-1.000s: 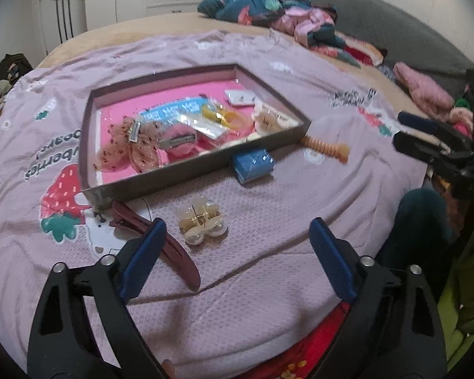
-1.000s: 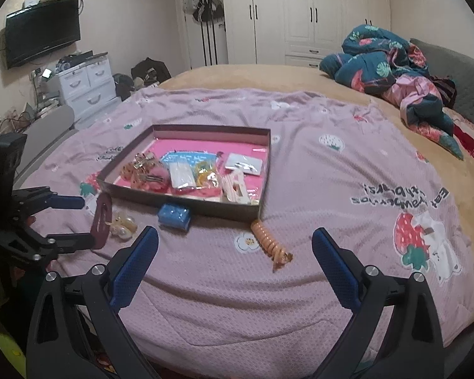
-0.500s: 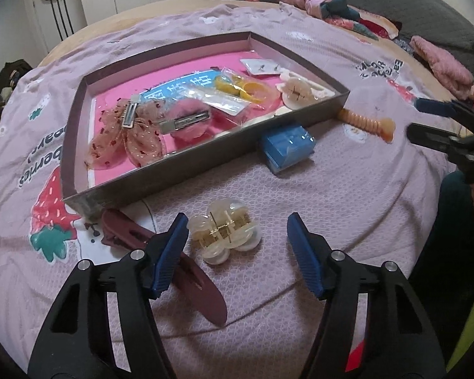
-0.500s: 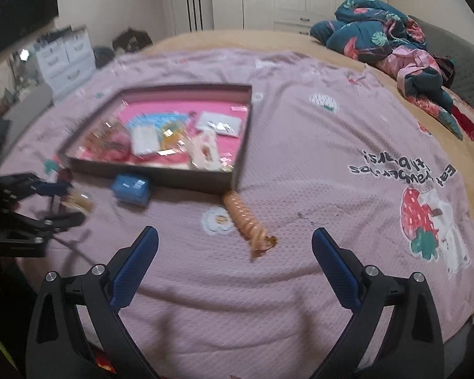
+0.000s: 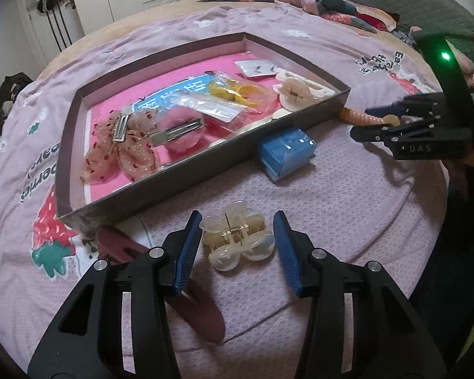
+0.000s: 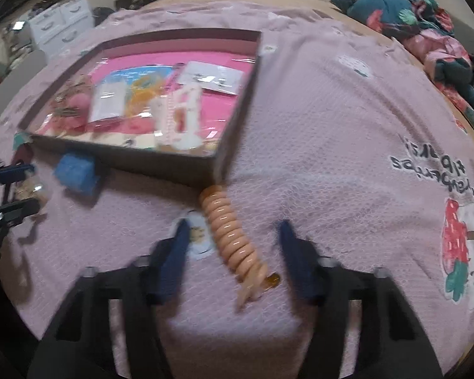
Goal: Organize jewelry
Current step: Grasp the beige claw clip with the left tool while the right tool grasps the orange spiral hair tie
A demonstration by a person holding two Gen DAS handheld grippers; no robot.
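Jewelry lies partly sorted: most pieces already sit in the tray (image 5: 300, 117), filling the upper middle of both views, because that is where everything must end up. Four stragglers rest on the bedspread (image 5: 347, 205) along its near wall. I hold my left gripper (image 5: 237, 246) low with its fingers spread wide on either side of the pearl claw clip (image 5: 238, 240), centre-bottom of the left view, not yet touching it, so a squeeze would catch its sides. The maroon clip (image 5: 120, 246) lies partly under my left finger, lower left. My right gripper (image 6: 233, 249), also open, straddles the coil hair tie (image 6: 233, 237), which points from the tray's corner toward me. The blue box (image 5: 286, 153) waits just beside the tray wall.
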